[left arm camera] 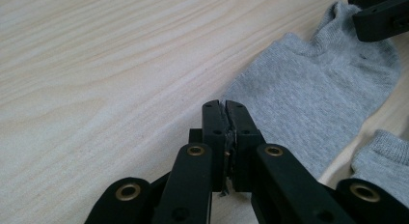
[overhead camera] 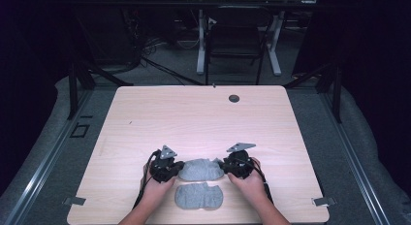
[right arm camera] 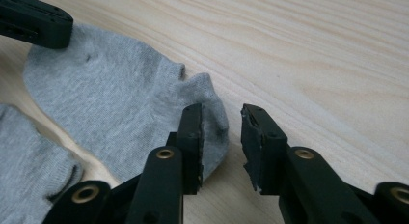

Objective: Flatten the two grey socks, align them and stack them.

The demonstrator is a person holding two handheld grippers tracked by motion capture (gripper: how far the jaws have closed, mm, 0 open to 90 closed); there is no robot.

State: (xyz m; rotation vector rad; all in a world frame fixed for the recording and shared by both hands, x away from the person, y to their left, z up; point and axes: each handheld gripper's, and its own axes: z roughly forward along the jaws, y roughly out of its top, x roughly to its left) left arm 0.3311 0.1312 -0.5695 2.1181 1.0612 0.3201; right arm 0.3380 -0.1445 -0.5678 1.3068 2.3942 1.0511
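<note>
Two grey socks lie flat near the table's front edge. The far sock stretches between my two grippers. Just in front of it is the near sock. My left gripper is shut, its tips at the far sock's left end, and I see no fabric between the jaws. My right gripper is open at the sock's right end, one jaw over the cuff and the other over bare wood. A hand holds each gripper.
The light wooden table stretches away beyond the socks, with a small dark hole near its far edge. A black chair and white desk legs stand on the floor behind it.
</note>
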